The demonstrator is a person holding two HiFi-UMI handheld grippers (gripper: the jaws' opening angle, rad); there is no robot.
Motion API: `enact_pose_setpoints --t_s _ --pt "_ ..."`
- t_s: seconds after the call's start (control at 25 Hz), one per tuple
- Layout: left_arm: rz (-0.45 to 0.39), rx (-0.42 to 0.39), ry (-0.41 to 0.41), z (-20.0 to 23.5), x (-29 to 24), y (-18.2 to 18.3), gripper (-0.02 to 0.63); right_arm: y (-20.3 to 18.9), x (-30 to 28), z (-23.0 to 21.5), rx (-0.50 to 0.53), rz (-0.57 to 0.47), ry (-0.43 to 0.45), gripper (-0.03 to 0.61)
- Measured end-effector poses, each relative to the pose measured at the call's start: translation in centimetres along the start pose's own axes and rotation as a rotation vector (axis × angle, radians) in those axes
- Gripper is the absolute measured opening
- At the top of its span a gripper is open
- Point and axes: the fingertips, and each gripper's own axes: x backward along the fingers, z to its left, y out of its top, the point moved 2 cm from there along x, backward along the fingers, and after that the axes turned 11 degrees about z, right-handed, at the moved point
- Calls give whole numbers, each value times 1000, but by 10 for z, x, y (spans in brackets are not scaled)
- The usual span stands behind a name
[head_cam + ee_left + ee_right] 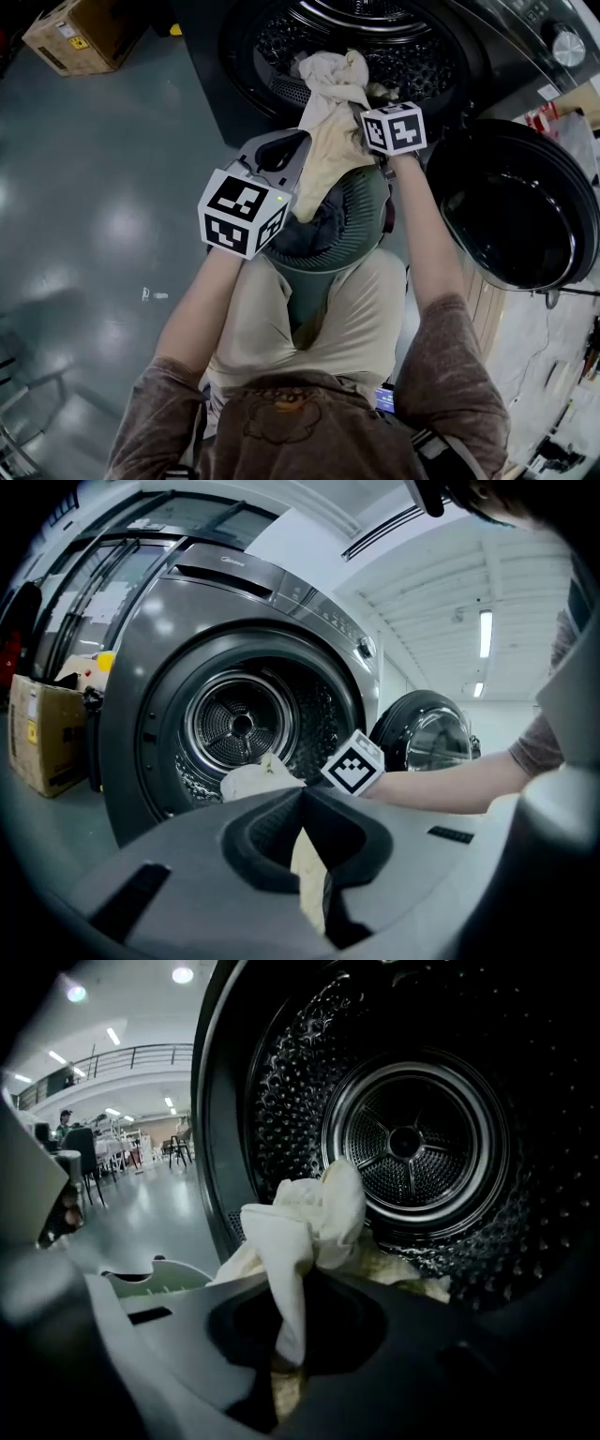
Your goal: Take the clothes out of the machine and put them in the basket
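Note:
A cream cloth (328, 103) trails from the mouth of the dark washing machine drum (281, 42) down into the green basket (361, 248) on the person's lap. My right gripper (364, 96) is at the drum mouth. In the right gripper view it (305, 1274) is shut on a bunched fold of the cream cloth (300, 1222), which hangs through its jaws. My left gripper (302, 136) sits over the basket's left rim beside the cloth. In its own view, the left gripper (300, 794) has its jaws together, with cream cloth (309, 874) showing between them.
The machine's round door (520, 206) stands open to the right of the basket. A cardboard box (80, 33) stands on the grey floor at the far left. More pale laundry (403, 1274) lies inside the drum.

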Motion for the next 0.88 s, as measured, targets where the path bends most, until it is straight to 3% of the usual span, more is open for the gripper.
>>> enact_pose_setpoints --t_s 0.32,0.88 --pt "-3 1 1 0 -1 1 6 -54 35 66 24 8 178 26" --pt "0 1 4 -3 -4 1 6 -152 60 199 162 202 494 28"
